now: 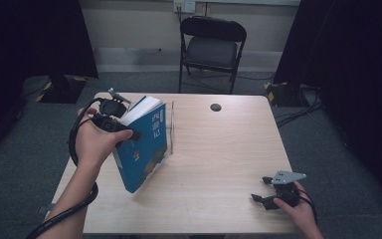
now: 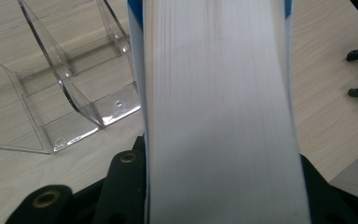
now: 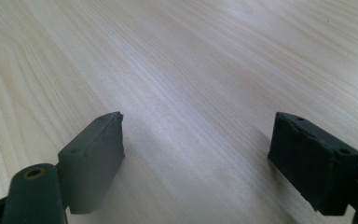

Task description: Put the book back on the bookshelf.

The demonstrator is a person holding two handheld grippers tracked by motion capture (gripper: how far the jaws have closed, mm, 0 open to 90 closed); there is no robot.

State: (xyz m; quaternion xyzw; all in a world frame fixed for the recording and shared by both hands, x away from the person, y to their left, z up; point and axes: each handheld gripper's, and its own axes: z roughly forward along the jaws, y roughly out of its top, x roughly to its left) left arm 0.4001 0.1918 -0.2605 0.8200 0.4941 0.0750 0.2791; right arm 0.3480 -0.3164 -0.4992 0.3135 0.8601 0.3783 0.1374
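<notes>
Book, clamped tilted in the left tool beside the clear stand, should be uprighted before slotting in, while the right tool rests wide open, empty.

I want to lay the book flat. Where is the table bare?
The wide stretch of table between the blue book and the right gripper is bare, as is the far right beyond the dark disc. The left is crowded: book, clear stand, left gripper.
</notes>
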